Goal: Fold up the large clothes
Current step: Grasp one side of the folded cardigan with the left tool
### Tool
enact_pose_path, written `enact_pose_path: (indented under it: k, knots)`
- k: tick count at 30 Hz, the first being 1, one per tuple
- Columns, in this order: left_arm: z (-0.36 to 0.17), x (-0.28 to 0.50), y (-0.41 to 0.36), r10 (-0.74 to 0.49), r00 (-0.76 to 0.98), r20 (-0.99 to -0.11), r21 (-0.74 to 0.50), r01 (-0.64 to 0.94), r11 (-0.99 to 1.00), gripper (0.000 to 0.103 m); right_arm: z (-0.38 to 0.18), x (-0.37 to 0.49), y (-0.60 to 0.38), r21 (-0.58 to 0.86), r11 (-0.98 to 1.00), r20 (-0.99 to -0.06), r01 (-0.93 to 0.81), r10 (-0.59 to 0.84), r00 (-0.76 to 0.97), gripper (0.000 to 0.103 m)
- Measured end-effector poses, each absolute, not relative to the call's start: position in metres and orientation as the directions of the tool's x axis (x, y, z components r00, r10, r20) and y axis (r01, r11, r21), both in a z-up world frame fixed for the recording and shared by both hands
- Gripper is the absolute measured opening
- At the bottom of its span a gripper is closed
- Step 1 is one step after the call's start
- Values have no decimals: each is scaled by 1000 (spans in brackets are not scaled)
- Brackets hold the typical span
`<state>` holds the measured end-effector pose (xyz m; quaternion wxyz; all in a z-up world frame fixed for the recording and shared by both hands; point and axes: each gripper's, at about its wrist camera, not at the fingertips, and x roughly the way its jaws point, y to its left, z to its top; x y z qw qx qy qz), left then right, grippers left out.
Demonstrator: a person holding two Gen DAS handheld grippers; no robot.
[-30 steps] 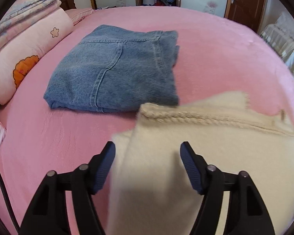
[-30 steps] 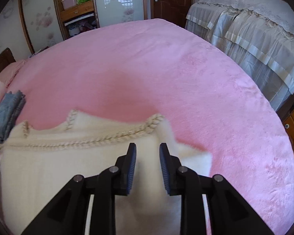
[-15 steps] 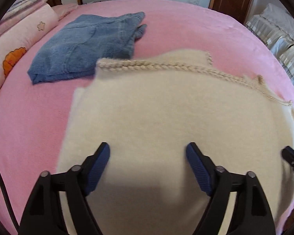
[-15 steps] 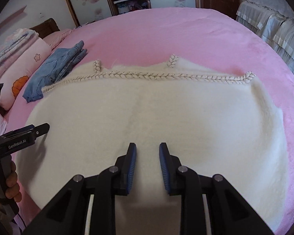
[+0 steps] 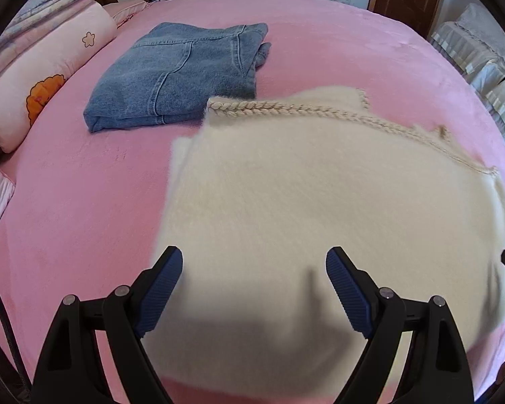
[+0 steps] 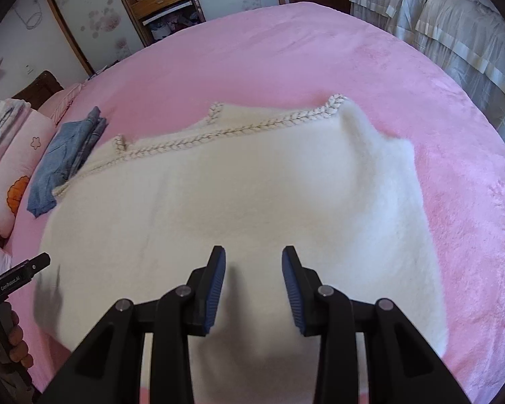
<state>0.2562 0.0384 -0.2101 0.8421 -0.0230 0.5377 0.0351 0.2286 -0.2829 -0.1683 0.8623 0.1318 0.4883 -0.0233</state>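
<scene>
**Bed, cream garment, two claws**

Surface: bed (image 5: 67, 202) under a pink plush cover; wooden shelving and a door behind it, a draped second bed beside. Cream fuzzy garment (image 5: 320, 185) with braided trim lies spread on the near part of the bed, its far left corner touching folded blue jeans (image 5: 175, 74); pink pillow (image 5: 40, 80) beyond the jeans.

Change: half a second back the right claw was nearly closed — now it gapes wider.

Left claw (image 5: 254, 282): wide open, nothing gripped, above the garment. Right claw (image 6: 253, 276): opening, nothing between the jaws, garment beneath.
</scene>
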Motion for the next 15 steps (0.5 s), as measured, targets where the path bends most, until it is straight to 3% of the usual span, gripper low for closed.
enact_pose_path:
  k: [10, 15]
  knots:
    - [-187, 182, 31, -120, 399, -909, -161, -71, 984, 87, -132, 185, -206, 211, 977, -803, 2, 173, 571, 36]
    - [-216, 153, 54, -291, 382, -877, -360, -123, 925, 87, -138, 165, -178, 208, 977, -792, -52, 200, 576, 36]
